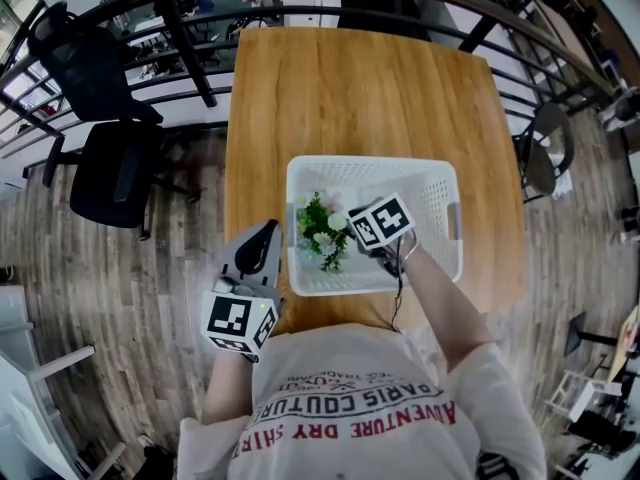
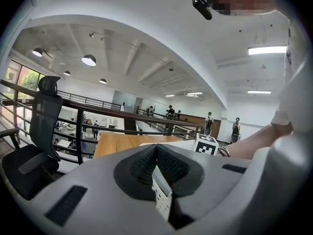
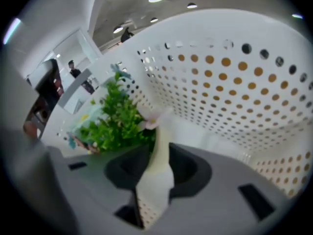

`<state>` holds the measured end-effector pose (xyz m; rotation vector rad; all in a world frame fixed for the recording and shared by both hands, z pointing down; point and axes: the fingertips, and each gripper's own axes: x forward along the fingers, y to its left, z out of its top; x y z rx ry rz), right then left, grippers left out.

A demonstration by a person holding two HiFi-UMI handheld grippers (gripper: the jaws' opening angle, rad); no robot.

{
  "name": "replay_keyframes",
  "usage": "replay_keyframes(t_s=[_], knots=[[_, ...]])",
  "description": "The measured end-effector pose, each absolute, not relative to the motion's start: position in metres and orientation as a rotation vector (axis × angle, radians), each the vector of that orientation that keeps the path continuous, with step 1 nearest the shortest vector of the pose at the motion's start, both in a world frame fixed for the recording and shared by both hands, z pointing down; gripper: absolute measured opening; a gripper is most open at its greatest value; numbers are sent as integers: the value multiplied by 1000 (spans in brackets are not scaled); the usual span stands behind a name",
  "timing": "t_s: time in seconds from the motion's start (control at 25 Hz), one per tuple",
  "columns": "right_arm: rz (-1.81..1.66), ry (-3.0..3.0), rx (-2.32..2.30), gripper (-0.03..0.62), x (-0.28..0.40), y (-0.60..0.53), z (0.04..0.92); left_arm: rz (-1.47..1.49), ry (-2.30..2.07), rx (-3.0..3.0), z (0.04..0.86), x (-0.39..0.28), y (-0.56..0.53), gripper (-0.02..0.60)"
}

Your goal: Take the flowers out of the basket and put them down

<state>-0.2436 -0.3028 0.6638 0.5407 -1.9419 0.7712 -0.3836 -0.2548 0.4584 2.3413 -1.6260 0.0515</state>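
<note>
The flowers (image 1: pixel 322 230), a small green bunch with pale blooms, lie in the left part of the white perforated basket (image 1: pixel 370 163) on the wooden table (image 1: pixel 350 88). My right gripper (image 1: pixel 346 228) reaches into the basket at their right side. In the right gripper view the flowers (image 3: pixel 115 124) sit just beyond the jaws of the right gripper (image 3: pixel 157 155). The jaws stand apart with a pale cream part of the bunch in the gap. My left gripper (image 1: pixel 262 236) is outside the basket at its near left corner, shut and empty. In its own view the left gripper (image 2: pixel 159 180) points past the basket (image 2: pixel 171 143).
A black railing (image 1: pixel 330 13) curves round the table's far end. Black office chairs (image 1: pixel 105 158) stand on the floor to the left, and a round stool (image 1: pixel 545 148) to the right. The basket wall (image 3: pixel 234 82) rises close on the right gripper's right.
</note>
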Motion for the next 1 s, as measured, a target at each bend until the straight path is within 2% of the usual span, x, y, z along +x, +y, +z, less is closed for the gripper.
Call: replay_keyframes(t_s=[0.32,0.52,0.76,1.0], knots=[[771,-1833,576,144,-252,-306,681,41,-1620,2321,468,-394,-260,26],[801,-1796,566,98,-255,-303,689,32,-1609,2324,470,-392,-261,26],[711,-1827,561,94,-258,-304,689,46,-1597,2318,477,-392,-264,26],[801,-1830,566,74,-258,-300,688,85,-1581,2364,472,-387,-261,26]])
